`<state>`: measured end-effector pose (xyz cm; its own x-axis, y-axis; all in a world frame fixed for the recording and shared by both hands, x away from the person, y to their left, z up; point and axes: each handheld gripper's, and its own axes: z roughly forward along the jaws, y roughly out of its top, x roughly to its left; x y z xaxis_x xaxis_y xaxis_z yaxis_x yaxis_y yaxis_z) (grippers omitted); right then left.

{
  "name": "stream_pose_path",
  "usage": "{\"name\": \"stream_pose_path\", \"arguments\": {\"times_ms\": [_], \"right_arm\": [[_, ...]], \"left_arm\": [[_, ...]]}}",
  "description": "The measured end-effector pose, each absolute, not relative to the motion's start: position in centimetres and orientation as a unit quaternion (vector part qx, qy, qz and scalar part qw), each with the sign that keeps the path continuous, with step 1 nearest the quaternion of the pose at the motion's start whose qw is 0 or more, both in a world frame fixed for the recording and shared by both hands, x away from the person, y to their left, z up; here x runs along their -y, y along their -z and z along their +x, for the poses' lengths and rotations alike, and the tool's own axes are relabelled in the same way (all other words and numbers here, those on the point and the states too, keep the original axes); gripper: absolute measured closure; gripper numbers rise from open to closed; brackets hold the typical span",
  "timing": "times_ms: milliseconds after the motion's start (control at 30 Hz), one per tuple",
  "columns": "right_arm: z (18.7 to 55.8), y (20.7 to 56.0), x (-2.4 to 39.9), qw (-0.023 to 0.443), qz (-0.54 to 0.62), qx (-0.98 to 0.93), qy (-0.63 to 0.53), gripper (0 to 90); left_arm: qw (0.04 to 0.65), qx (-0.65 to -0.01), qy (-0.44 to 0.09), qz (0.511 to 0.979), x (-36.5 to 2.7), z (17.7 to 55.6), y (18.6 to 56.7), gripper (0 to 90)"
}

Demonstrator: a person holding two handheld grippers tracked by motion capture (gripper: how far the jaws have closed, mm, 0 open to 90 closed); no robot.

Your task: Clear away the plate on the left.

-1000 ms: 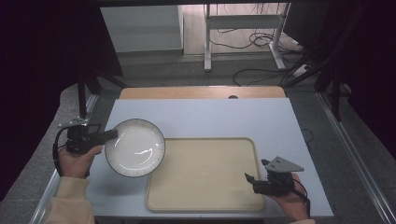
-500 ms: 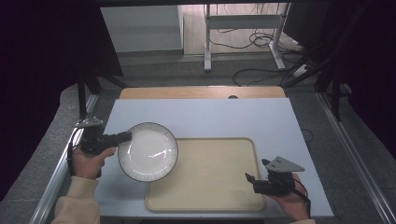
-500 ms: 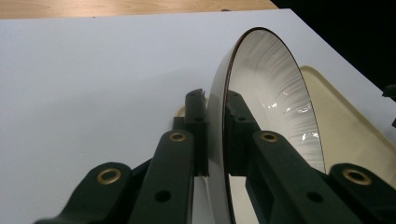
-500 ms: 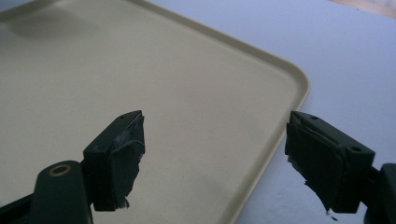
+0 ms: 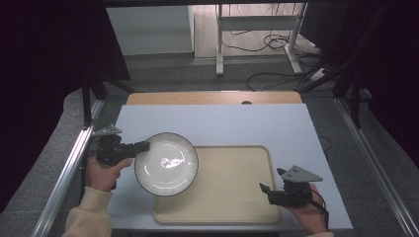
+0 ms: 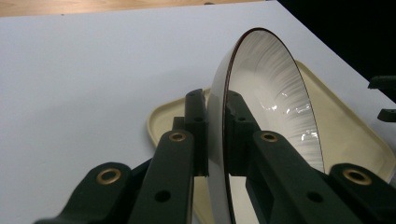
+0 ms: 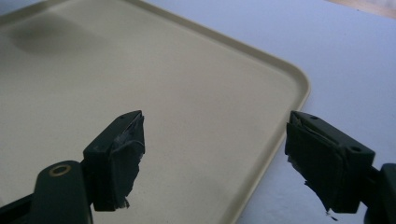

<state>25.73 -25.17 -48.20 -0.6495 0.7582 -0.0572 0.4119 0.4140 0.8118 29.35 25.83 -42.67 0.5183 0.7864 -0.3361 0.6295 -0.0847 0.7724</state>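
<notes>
left gripper (image 5: 143, 146) at mid-left of the high view, jaws clamped tight, hand (image 5: 101, 173) under it; right gripper (image 5: 264, 190) lower right, jaws spread wide, held level

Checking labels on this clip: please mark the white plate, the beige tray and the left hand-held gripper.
white plate (image 5: 166, 163), high view, centre of its inner face
beige tray (image 5: 232, 182), high view, bare floor
left hand-held gripper (image 6: 215, 135), left gripper view, between fingertips clamped on plate rim
</notes>
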Motion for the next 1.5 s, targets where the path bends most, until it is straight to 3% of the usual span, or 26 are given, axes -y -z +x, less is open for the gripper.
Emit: {"name": "stream_pose_path", "arguments": {"times_ms": [1500], "right_arm": [[26.2,47.7,25.8,0.219,0.37,-0.795,-0.427,20.0]], "left_arm": [[0.486,-0.436,-0.027,0.757,-17.2,30.8,43.6,82.6]]}}
